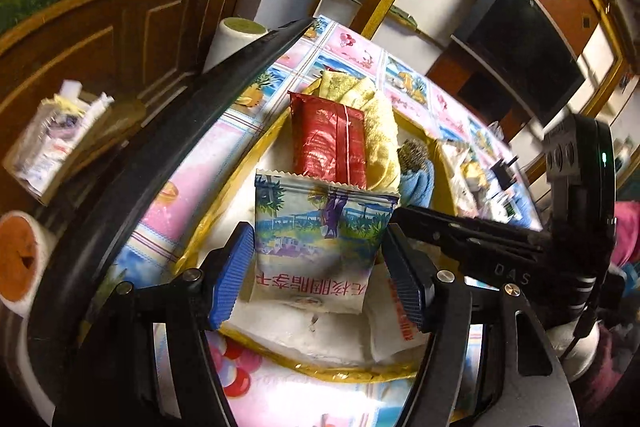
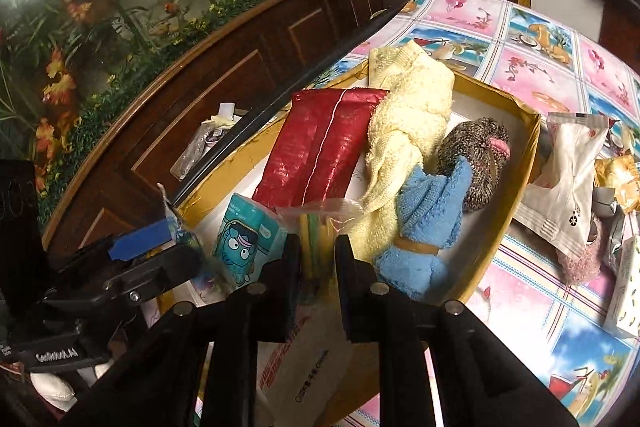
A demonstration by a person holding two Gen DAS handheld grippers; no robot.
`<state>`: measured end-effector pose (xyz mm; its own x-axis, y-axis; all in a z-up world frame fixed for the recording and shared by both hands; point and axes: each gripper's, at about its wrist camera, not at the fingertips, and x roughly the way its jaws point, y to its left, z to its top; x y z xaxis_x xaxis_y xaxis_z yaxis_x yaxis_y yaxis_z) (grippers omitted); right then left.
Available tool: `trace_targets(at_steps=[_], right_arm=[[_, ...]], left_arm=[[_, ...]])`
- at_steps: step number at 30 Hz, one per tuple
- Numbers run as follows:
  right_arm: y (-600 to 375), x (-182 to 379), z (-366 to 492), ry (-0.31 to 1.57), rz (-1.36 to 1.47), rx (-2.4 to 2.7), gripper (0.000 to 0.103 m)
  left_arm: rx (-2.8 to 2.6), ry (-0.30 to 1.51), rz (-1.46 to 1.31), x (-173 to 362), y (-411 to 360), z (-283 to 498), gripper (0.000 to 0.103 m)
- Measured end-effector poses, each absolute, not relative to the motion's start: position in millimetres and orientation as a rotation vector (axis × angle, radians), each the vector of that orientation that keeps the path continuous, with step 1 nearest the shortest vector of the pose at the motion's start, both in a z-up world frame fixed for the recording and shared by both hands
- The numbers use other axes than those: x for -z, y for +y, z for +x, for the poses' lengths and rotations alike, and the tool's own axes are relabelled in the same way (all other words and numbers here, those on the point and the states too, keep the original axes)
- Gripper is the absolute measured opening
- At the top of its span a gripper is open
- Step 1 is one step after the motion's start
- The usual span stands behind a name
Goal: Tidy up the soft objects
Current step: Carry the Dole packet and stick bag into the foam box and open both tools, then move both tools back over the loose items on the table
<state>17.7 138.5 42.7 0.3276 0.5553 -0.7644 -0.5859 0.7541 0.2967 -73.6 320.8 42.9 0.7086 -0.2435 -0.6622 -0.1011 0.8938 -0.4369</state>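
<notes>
Presently, the left gripper stands partly open around a white snack pouch printed with a blue-green landscape, its blue ribbed pads just beside the pouch's edges; whether they press it cannot be told. That pouch sits at the near end of a shallow gold-rimmed cardboard tray on the floral vinyl tablecloth, with a red foil packet, a pale yellow knitted cloth, a blue terry cloth and a speckled grey-brown knit roll lying beyond it. The right gripper has its black jaws narrowly apart over a thin clear plastic wrapper, grip uncertain, just right of a teal cartoon tissue pack.
</notes>
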Motion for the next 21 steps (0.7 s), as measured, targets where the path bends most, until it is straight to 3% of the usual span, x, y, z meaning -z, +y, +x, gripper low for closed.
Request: trace_targets(at_steps=[3, 6, 11, 21], right_arm=[[132, -48, 14, 0.965, -0.018, -0.757, 0.019], [127, -53, 10, 0.947, 0.001, -0.760, 0.029], [115, -56, 6, 0.936, 0.031, -0.764, 0.030], [51, -55, -12, 0.922, 0.079, -0.709, 0.031]], left_arm=[[0.124, 0.776, -0.564, -38, 331, -72, 0.069], [0.151, 0.752, -0.634, -39, 338, -74, 0.072], [0.176, 0.688, -0.749, -50, 352, -88, 0.072], [0.225, 0.690, -0.524, -83, 298, -102, 0.072]])
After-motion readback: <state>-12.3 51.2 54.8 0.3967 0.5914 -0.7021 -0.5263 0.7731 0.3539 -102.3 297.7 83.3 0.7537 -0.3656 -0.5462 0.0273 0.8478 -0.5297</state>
